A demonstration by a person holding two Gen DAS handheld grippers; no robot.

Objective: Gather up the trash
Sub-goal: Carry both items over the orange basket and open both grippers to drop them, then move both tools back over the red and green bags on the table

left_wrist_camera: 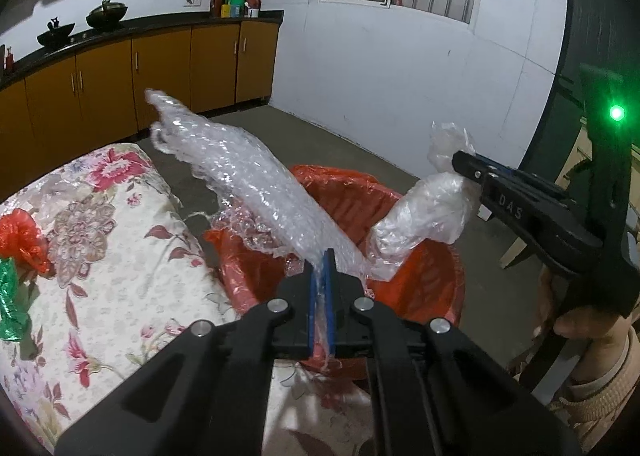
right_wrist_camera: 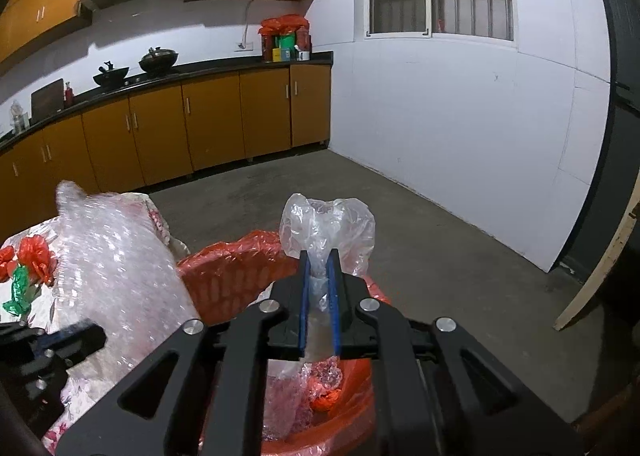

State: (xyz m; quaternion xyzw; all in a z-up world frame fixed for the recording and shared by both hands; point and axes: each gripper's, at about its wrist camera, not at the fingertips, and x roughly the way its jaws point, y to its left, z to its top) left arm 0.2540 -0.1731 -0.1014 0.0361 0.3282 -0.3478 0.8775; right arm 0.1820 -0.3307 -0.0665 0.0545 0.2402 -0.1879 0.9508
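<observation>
My left gripper is shut on a long sheet of clear bubble wrap and holds it over the bin lined with a red bag. The bubble wrap also shows at the left of the right wrist view. My right gripper is shut on a crumpled clear plastic bag above the same bin. In the left wrist view this gripper comes in from the right with the plastic bag hanging from it over the bin.
A table with a floral cloth stands left of the bin. Red plastic trash and green plastic trash lie on it. Brown kitchen cabinets run along the back wall. A bare concrete floor lies beyond the bin.
</observation>
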